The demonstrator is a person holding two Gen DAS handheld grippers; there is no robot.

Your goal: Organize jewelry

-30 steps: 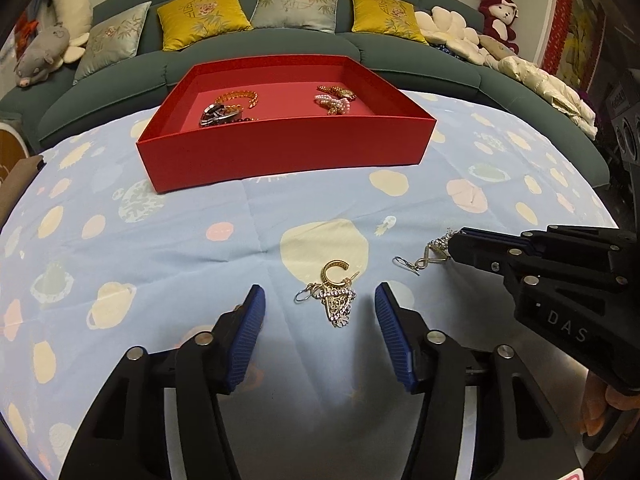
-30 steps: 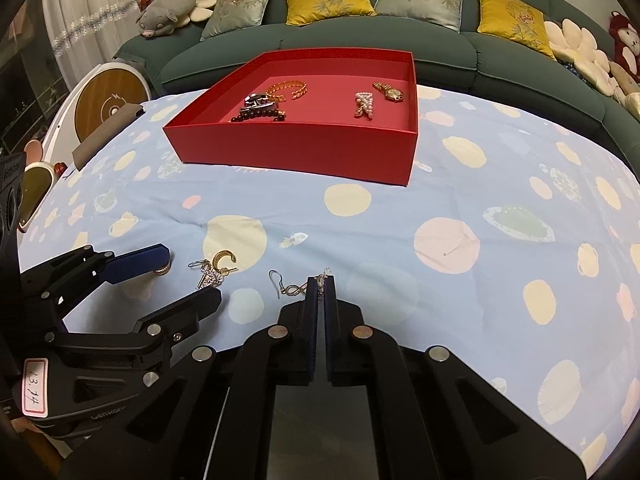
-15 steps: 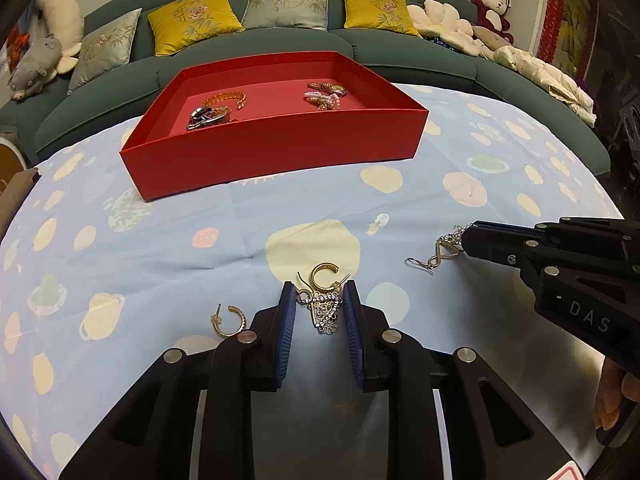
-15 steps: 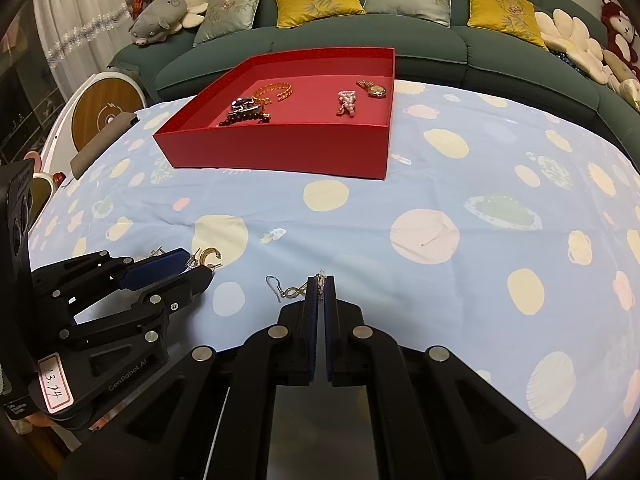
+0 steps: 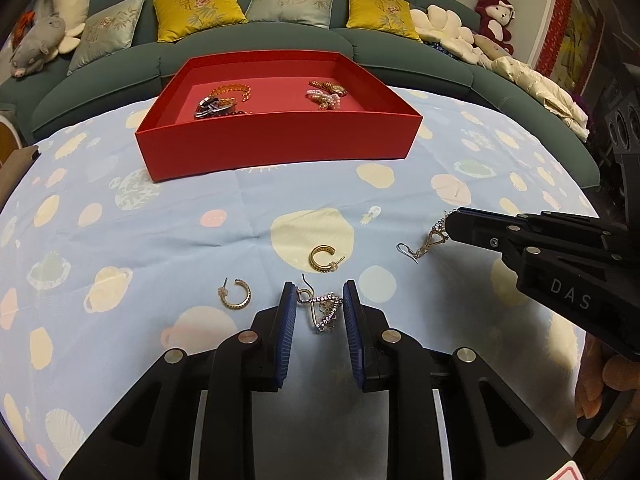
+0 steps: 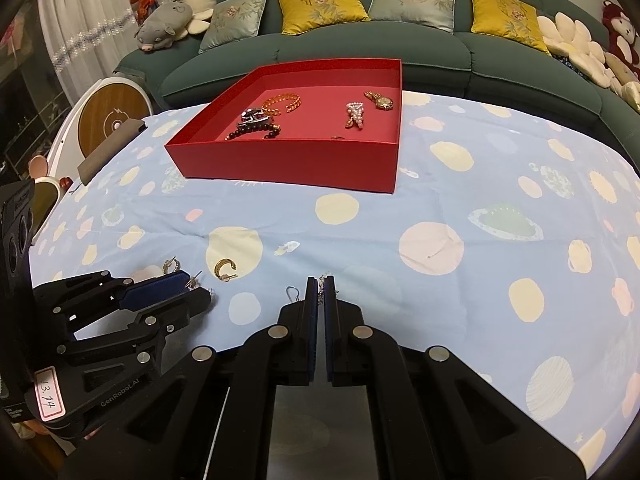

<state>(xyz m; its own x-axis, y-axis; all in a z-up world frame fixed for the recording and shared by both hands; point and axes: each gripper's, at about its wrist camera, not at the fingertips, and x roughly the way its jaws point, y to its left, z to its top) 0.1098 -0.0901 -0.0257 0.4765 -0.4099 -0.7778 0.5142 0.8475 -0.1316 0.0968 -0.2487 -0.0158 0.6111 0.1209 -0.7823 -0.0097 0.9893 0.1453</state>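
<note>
gold-toned wire and rhinestones make the dangling earring (image 5: 322,309) light, limp and snag-prone (grip its upper bar, not the hook), lifted just above the spotted cloth (image 5: 160,224) in the left gripper (image 5: 319,308), whose narrowed pads pinch it, while the right gripper (image 6: 320,294) is clamped on its matching earring (image 5: 424,244).

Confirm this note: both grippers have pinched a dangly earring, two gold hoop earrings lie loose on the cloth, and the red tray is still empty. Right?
Not quite: the red tray is not empty. The right wrist view shows a gold chain bracelet, a dark bead bracelet, a pearl piece and a watch in it. The rest stands.
</note>
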